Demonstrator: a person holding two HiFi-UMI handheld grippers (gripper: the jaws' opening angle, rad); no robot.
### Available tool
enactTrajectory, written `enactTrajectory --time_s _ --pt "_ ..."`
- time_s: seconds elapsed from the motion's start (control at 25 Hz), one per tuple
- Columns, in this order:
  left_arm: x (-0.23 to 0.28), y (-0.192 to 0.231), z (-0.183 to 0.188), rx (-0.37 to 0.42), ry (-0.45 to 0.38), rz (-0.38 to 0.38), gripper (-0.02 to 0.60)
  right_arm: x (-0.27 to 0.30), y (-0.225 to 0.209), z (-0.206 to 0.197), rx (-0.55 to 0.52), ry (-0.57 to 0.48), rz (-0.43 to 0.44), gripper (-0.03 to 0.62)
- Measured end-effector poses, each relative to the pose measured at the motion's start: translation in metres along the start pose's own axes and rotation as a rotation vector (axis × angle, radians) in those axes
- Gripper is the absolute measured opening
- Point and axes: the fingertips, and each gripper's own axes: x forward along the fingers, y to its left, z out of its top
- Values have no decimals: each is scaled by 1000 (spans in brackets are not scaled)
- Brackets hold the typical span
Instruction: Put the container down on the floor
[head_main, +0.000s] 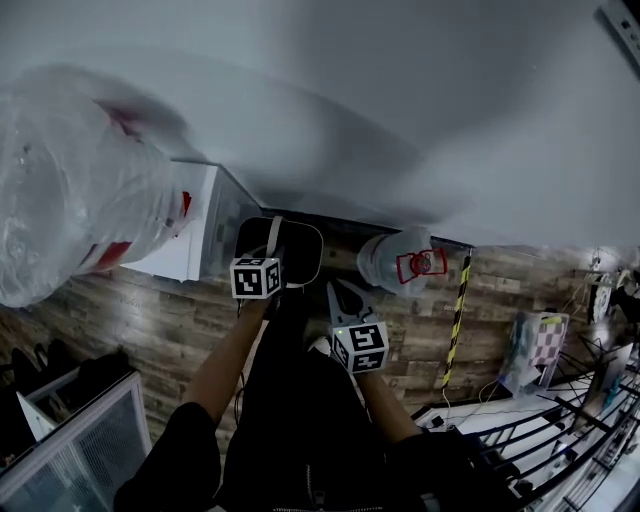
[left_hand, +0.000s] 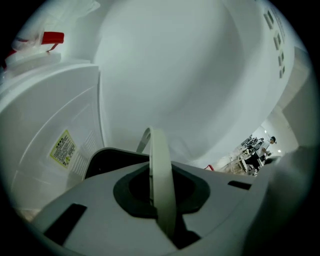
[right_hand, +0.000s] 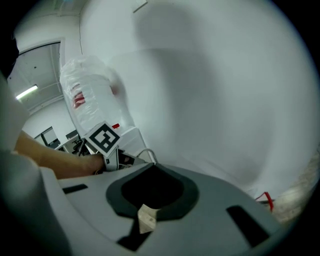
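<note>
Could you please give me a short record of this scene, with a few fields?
container: black, hangs by its white handle; floor contact cannot be told
left gripper: shut on the handle
right gripper: shut, empty, beside the container
floor: wood-pattern planks
nearby: large wrapped bottle on a white dispenser; second bottle by the wall

Head view downward; gripper views toward wall (right_hand: 225, 90).

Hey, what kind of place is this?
Probably a corner of an office or lab: a water dispenser topped with a plastic-wrapped bottle, a spare bottle on the wood-look floor, and a hazard-striped pole.
</note>
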Motion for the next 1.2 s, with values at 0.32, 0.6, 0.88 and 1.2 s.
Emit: enactTrajectory --time_s 0.32,0.6,0.88,1.2 --pt "4 5 1 56 -46 42 41 -13 -6 -44 30 30 6 14" --pt "26 17 -15 50 -44 50 41 -7 -7 -66 32 22 17 12" --pt "58 37 -42 51 -36 54 41 10 -16 -91 27 11 20 12" --pt "98 60 -68 53 -34 52 41 34 -27 -127 29 -8 26 12"
